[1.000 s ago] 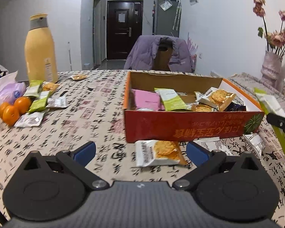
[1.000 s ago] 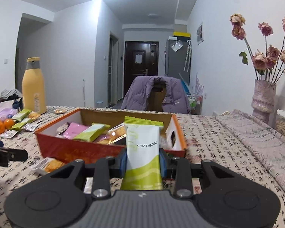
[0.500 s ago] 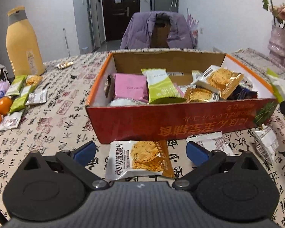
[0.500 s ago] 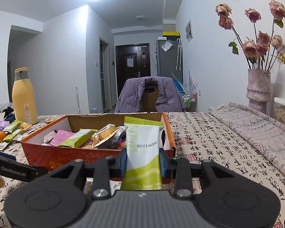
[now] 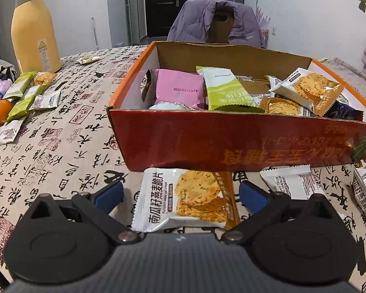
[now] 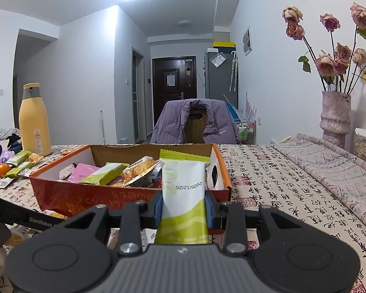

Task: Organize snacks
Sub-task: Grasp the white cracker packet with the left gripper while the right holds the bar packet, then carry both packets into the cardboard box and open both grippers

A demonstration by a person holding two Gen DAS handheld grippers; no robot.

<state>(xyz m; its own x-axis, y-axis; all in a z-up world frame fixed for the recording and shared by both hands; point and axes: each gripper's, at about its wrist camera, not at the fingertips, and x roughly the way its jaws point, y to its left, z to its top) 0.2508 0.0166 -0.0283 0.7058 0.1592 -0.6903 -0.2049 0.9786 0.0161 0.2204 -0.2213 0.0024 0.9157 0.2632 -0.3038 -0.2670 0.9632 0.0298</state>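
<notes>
Gripping green-and-white packet (image 6: 183, 195): right tool (image 6: 183, 210), jaws tight.

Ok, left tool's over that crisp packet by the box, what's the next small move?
Probably lower the left tool slightly and close: the pumpkin crisp packet lies flat between its open pads, against the red box.

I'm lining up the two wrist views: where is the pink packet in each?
Left wrist: pink packet upper centre, in the box's left end.
Right wrist: pink packet left of centre, low inside the box.
Shared landmark: yellow bottle, far left in both.
</notes>
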